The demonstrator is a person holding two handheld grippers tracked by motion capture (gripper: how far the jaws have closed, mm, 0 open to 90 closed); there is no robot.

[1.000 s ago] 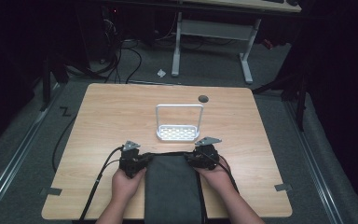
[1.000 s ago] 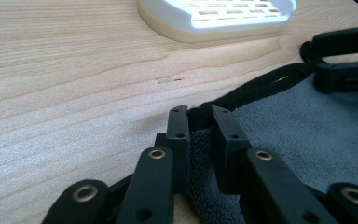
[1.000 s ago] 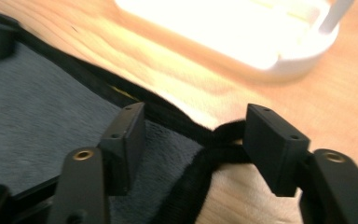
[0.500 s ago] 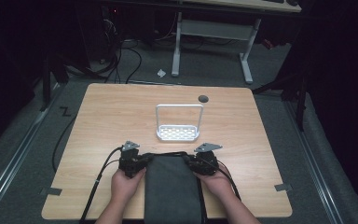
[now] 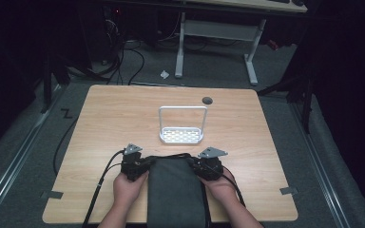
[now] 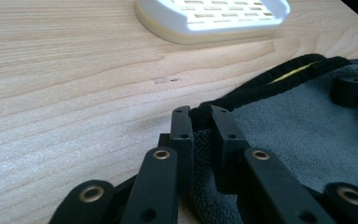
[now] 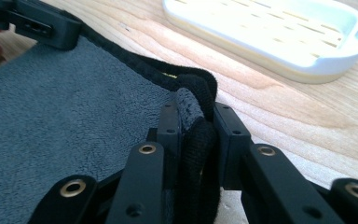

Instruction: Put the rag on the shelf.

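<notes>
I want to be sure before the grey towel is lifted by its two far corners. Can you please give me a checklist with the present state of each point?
1. Left gripper shut on a towel corner: ok, dark hem pinched between its jaws, which have just closed further.
2. Right gripper shut on the other corner: ok, hem bunched between its jaws, which have just closed.
3. Grey towel lies flat between the hands: ok.
4. White rack apart from the towel: ok, bare wood between them.
5. Cables free of the towel: cannot tell, they run beside it along the table.
6. Towel's near edge free: cannot tell, it is cut off at the bottom of the high view.
</notes>
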